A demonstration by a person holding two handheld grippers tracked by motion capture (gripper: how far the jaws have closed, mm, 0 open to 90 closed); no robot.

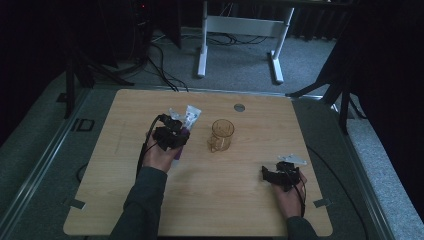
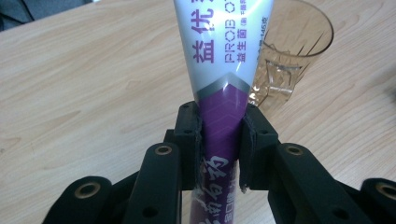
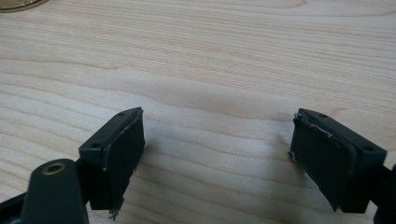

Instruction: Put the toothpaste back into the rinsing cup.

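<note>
The left gripper (image 1: 171, 136) was clamped on a toothpaste tube (image 1: 189, 120), its two black jaws pressing the purple lower part of the tube from either side. In the left gripper view the tube (image 2: 219, 70) rose straight up between the pads, white above and purple below, with a grey chevron band where the colours met and purple and grey printed characters on the white part. In the high view the tube's flat white end pointed away from the person, over the far left-centre of the wooden table (image 1: 125, 210), and the left hand (image 1: 159, 156) wrapped the gripper's body from below.

Just beyond the tube, to its right, stood an amber-tinted glass mug (image 1: 221, 135), upright and with a handle on the near side. The left gripper view showed the mug (image 2: 292, 51) behind the tube and partly hidden by it, apart from the jaws.

The right gripper (image 1: 281, 175) sat near the table's right front part, well apart from the mug and tube, held by the right hand (image 1: 290, 196). The right gripper view showed its jaws spread wide with only bare wood grain between the pads (image 3: 125, 149). A small round grey disc (image 1: 239, 107) lay near the table's far edge
</note>
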